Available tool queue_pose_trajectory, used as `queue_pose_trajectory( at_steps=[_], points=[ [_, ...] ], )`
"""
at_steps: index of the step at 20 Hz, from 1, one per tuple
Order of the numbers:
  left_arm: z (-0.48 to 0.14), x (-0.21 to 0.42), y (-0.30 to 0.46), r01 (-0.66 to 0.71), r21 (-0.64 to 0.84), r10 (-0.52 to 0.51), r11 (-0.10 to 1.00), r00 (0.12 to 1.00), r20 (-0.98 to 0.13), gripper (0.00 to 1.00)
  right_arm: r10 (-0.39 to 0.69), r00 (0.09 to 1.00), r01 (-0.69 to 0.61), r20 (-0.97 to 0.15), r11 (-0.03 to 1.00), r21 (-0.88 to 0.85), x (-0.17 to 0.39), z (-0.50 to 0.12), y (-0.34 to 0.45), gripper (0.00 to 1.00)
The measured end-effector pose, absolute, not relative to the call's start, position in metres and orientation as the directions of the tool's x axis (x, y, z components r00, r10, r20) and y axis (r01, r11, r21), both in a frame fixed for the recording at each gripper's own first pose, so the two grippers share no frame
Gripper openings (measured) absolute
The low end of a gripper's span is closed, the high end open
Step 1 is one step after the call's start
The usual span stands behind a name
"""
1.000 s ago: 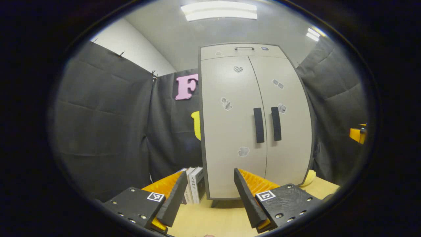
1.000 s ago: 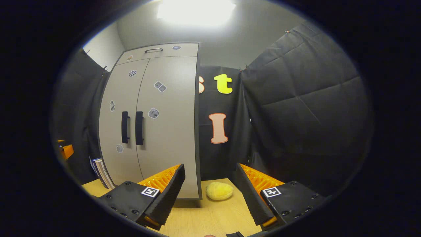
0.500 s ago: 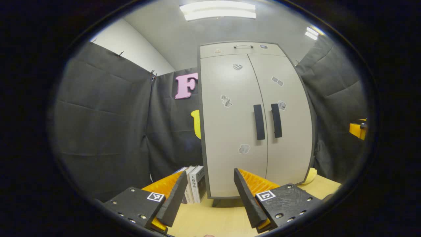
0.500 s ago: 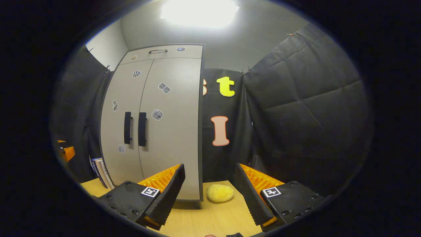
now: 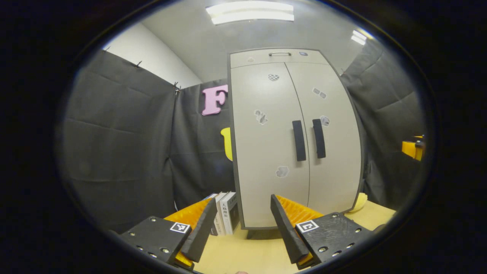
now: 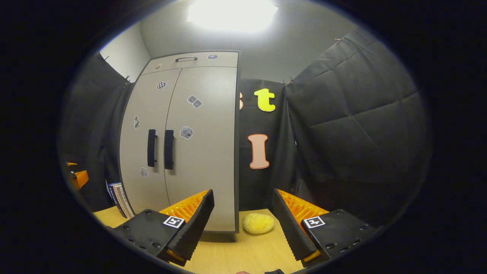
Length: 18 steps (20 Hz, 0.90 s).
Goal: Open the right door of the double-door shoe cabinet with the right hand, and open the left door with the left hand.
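A tall beige double-door shoe cabinet stands on the wooden table with both doors closed. Its left door handle and right door handle are dark vertical bars beside the centre seam. My left gripper is open, well short of the cabinet and low in front of the left door. In the right gripper view the cabinet is left of centre, with the right door handle and left door handle side by side. My right gripper is open, aimed past the cabinet's right edge.
Several books stand against the cabinet's left side. A yellow plush lump lies on the table by the cabinet's right corner. Black cloth walls close the booth on both sides. The other gripper shows at the far right of the left gripper view.
The cabinet has shifted slightly rightward in the right gripper view, so that gripper has moved a little to the left. The left gripper has barely moved. Both doors stay closed.
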State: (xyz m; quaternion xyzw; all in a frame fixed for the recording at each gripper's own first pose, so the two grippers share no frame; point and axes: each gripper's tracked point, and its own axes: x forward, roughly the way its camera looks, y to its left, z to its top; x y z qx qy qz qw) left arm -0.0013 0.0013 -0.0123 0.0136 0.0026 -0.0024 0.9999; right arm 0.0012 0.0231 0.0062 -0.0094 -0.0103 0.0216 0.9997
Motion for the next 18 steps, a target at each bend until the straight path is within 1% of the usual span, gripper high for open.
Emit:
queue_pose_trajectory(
  at_steps=[8, 11, 18],
  points=[
    [-0.018, -0.017, 0.011, -0.019, 0.044, 0.02, 0.999, 1.0, -0.015, 0.85, 0.128, 0.991, -0.128, 0.042, 0.992, -0.017, 0.016, 0.028, 0.059, 0.98],
    [-0.02, -0.023, 0.022, -0.044, 0.051, 0.045, 0.998, 0.999, -0.016, 0.85, 0.165, 0.985, -0.164, 0.048, 0.986, -0.022, 0.026, 0.041, 0.076, 0.96],
    [-0.032, -0.038, 0.056, -0.111, 0.055, 0.114, 0.992, 0.993, -0.039, 0.85, 0.239, 0.97, -0.237, 0.043, 0.97, -0.051, 0.056, 0.057, 0.122, 0.98]
  ],
)
